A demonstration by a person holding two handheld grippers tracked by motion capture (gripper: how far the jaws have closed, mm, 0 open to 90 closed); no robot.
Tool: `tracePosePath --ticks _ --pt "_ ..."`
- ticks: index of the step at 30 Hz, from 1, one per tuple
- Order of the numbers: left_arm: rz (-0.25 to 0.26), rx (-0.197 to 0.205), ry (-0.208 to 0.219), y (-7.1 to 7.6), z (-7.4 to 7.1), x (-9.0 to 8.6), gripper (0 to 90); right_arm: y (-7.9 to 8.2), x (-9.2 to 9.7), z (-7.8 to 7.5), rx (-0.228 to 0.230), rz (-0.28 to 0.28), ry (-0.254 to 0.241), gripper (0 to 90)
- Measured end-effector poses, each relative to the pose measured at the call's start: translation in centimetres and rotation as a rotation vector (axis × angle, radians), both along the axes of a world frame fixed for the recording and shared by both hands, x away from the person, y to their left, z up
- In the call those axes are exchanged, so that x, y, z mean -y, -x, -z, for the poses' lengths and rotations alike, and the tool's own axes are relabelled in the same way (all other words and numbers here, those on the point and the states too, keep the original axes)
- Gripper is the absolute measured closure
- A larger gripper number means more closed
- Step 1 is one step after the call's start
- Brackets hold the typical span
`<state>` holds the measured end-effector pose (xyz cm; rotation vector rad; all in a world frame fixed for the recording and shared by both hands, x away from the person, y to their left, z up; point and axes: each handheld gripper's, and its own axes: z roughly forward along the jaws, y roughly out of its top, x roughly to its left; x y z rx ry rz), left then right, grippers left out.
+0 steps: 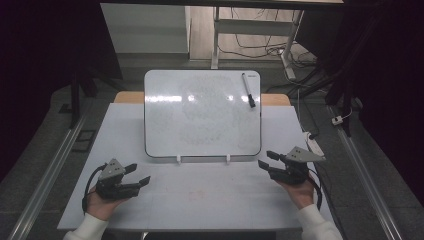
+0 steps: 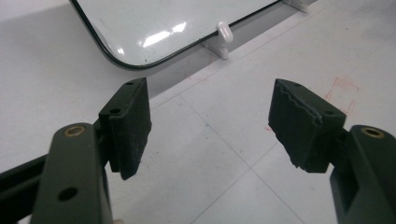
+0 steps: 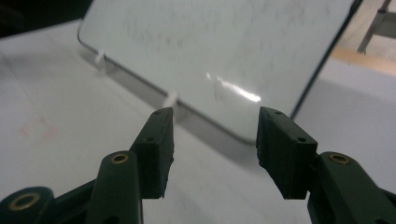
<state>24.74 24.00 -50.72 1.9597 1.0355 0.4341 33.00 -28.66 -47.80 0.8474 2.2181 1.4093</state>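
Both hands are low at the near edge of the white table point(image 1: 200, 200), one on each side, and nothing is gripped. The left gripper point(image 1: 137, 175) sits at the near left, its jaws spread wide and pointing toward the middle of the table; in the left gripper view the left gripper point(image 2: 210, 123) has only bare tabletop between its black pads point(image 2: 133, 126). Over on the right, the right gripper point(image 1: 265, 159) hovers just off the lower right corner of the whiteboard point(image 1: 200, 112), jaws parted and empty; the right gripper view confirms it, with the right gripper point(image 3: 215, 149) showing a clear gap and the whiteboard point(image 3: 224, 51) leaning straight ahead. The board itself stands tilted back at the middle of the table, propped on two small white feet point(image 1: 178, 159) along its bottom edge, its surface wiped but smudgy with a glare streak across it. A black marker point(image 1: 248, 90) lies on the board's upper right area, well apart from both grippers. Faint red marks show on the tabletop in the left gripper view.
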Motion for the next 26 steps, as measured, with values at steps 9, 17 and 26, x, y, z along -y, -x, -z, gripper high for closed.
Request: tracePosePath --ticks 9,17,26 --pt "0.008 -0.005 -0.005 0.0 0.2 0.3 30.4 0.3 1.4 2.3 -0.017 0.023 0.079 44.3" --pt "0.013 -0.003 -0.011 0.0 0.2 0.5 30.4 0.2 1.5 2.4 -0.006 0.024 0.1 44.0" --pt "0.014 -0.002 -0.012 0.0 0.2 0.4 30.3 0.3 1.4 2.5 -0.012 0.019 0.109 43.9"
